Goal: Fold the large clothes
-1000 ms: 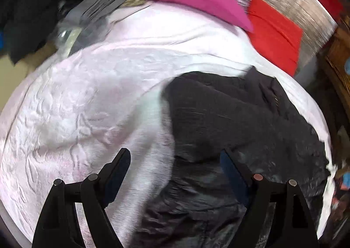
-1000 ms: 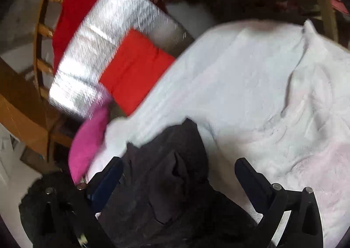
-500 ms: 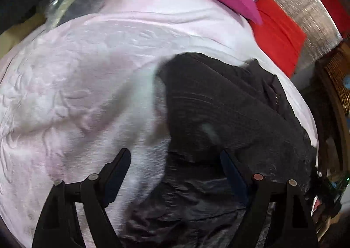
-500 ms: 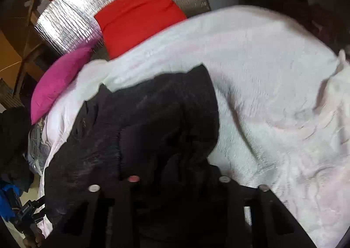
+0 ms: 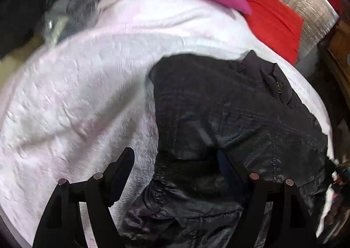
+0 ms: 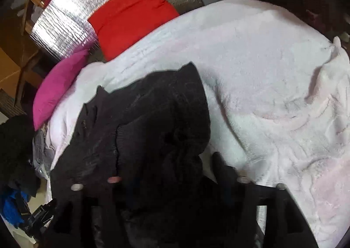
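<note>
Item: jacket (image 5: 229, 117), dark, quilted, glossy lining toward the near edge; lies crumpled on the blanket (image 5: 87, 99), toward its edge nearest the cushions, one corner peaked up at the far side. Change: a second ago the right gripper (image 6: 170, 173) stood wide and clear above the cloth; half a second ago it had nipped in on a bunch of it; now its jaws are opening again, blurred, with a fold of jacket between them, and whether the pads still press the cloth cannot be told. The view has swung so that more of the jacket's body fills it. Left gripper (image 5: 175, 167): jaws opening, spread wide, one finger over bare blanket, the other over the jacket's near hem; nothing pinched. Reading: likely a regrip, seeking a better hold on the hem; folding proper not yet begun, the garment still unflattened. Surface: pale pink plush blanket, embossed, rumpled at its far corner, soft enough to drag with the cloth. Room: magenta pillow (image 6: 59, 86) and red cushion (image 6: 131, 14) at the head, against a silver foil panel (image 6: 72, 18); wooden chair frame behind; dark clothes and grey fabric heaped off the side.
</note>
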`<state>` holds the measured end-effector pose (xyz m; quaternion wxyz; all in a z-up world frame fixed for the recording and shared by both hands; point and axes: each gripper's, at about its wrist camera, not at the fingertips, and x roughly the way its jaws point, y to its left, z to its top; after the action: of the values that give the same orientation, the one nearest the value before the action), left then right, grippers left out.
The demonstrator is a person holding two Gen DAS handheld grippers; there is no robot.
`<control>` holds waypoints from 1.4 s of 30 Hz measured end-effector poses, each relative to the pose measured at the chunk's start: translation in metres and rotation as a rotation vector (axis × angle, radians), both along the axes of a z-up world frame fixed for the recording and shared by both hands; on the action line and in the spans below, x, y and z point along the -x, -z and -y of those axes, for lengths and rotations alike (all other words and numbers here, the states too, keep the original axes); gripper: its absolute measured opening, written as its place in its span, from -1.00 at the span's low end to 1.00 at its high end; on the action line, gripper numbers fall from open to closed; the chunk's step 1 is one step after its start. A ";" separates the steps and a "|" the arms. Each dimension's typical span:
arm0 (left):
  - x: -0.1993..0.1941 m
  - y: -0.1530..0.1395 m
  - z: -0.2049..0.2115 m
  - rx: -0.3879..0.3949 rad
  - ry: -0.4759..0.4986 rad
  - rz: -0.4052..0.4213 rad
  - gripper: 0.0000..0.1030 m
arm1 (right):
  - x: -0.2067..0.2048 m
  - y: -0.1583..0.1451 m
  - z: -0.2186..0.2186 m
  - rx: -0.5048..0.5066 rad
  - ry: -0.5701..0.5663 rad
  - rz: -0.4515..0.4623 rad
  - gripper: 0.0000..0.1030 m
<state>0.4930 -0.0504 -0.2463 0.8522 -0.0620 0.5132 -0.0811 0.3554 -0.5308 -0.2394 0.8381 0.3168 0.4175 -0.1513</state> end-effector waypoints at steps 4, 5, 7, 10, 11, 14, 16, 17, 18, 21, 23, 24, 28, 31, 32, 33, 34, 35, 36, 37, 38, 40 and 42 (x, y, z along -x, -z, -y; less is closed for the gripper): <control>0.018 -0.020 0.012 -0.086 0.028 0.118 0.54 | 0.008 -0.009 0.002 0.002 0.006 0.051 0.42; 0.021 -0.023 0.016 -0.101 0.035 0.140 0.54 | 0.005 -0.008 0.001 -0.001 0.011 0.052 0.42; 0.025 -0.024 0.024 -0.149 0.044 0.169 0.54 | 0.001 0.002 0.003 -0.025 0.011 0.032 0.42; 0.018 -0.020 0.034 -0.211 0.054 0.193 0.54 | -0.012 0.023 -0.001 -0.065 -0.014 -0.012 0.40; 0.017 -0.020 0.036 -0.220 0.055 0.196 0.54 | -0.013 0.025 -0.003 -0.047 -0.019 -0.017 0.32; 0.016 -0.020 0.035 -0.230 0.051 0.208 0.54 | -0.017 0.015 -0.014 0.026 -0.043 -0.024 -0.18; 0.017 -0.023 0.038 -0.237 0.046 0.220 0.54 | -0.013 0.003 -0.017 0.061 -0.038 -0.011 -0.26; 0.017 -0.024 0.038 -0.241 0.045 0.229 0.54 | -0.012 0.000 -0.016 0.066 -0.037 0.000 -0.30; 0.018 -0.025 0.038 -0.243 0.045 0.237 0.54 | -0.010 -0.005 -0.016 0.070 -0.038 0.016 -0.32; 0.023 -0.027 0.039 -0.249 0.050 0.251 0.54 | -0.005 -0.010 -0.016 0.078 -0.038 0.022 -0.36; 0.024 -0.027 0.040 -0.258 0.051 0.259 0.54 | -0.005 -0.003 -0.014 0.078 -0.036 -0.021 -0.36; 0.025 -0.027 0.041 -0.261 0.051 0.263 0.54 | -0.007 0.006 -0.011 0.060 -0.041 -0.057 -0.36; 0.027 -0.029 0.042 -0.277 0.055 0.286 0.54 | -0.001 0.007 -0.002 -0.004 -0.047 -0.036 -0.31; 0.028 -0.030 0.044 -0.299 0.053 0.309 0.54 | 0.008 -0.003 0.003 -0.032 -0.054 0.010 0.25; 0.029 -0.032 0.045 -0.309 0.051 0.319 0.54 | 0.011 -0.006 0.006 -0.042 -0.048 0.032 0.60; 0.029 -0.033 0.045 -0.314 0.049 0.325 0.54 | 0.014 -0.008 0.007 -0.042 -0.034 0.061 0.61; 0.030 -0.033 0.046 -0.316 0.050 0.330 0.54 | 0.018 -0.012 0.009 -0.036 -0.021 0.090 0.61; 0.030 -0.034 0.047 -0.318 0.050 0.332 0.54 | 0.018 -0.013 0.008 -0.037 -0.020 0.101 0.62; 0.030 -0.034 0.048 -0.323 0.051 0.333 0.54 | 0.017 -0.014 0.009 -0.051 -0.022 0.114 0.62; 0.030 -0.033 0.049 -0.330 0.053 0.333 0.54 | 0.015 -0.012 0.009 -0.068 -0.017 0.114 0.61; 0.030 -0.033 0.051 -0.337 0.054 0.333 0.54 | 0.013 -0.009 0.007 -0.080 -0.015 0.108 0.61; 0.030 -0.032 0.053 -0.346 0.059 0.331 0.54 | 0.004 0.000 0.004 -0.091 -0.015 0.075 0.62; 0.029 -0.031 0.054 -0.347 0.063 0.328 0.54 | -0.004 0.010 0.000 -0.090 -0.015 0.045 0.61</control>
<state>0.4638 -0.1045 -0.2153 0.9190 0.1157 0.3760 -0.0274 0.3597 -0.5307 -0.2495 0.8333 0.3545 0.4073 -0.1187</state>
